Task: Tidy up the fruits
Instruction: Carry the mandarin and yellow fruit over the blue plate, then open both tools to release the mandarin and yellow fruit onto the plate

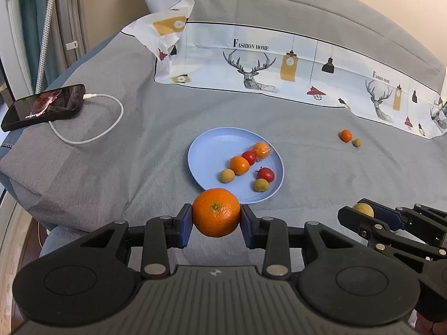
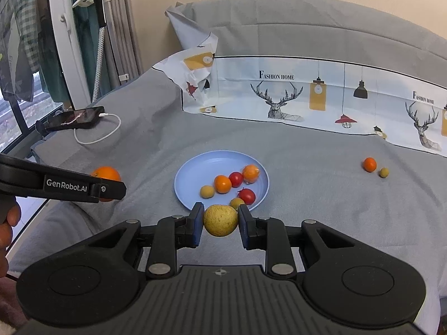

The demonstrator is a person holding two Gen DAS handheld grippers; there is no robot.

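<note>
My left gripper (image 1: 216, 217) is shut on a large orange (image 1: 216, 212), held just in front of the near rim of the blue plate (image 1: 212, 145). My right gripper (image 2: 220, 222) is shut on a yellow-green speckled fruit (image 2: 220, 220), also just short of the blue plate (image 2: 201, 167). Several small fruits lie on the plate: a small orange (image 2: 222, 183), red ones (image 2: 247, 195) and yellow-green ones (image 2: 207, 191). A small orange (image 2: 369, 164) and a small green fruit (image 2: 384, 172) lie on the bedcover far right. The right gripper (image 1: 363, 213) shows at the left view's right edge.
Everything sits on a grey bedcover (image 1: 139, 153). A phone (image 1: 43, 106) with a white charging cable (image 1: 111, 122) lies at the left. A printed cloth (image 1: 279, 64) stretches along the back. A window and a garment steamer (image 2: 97, 14) stand left of the bed.
</note>
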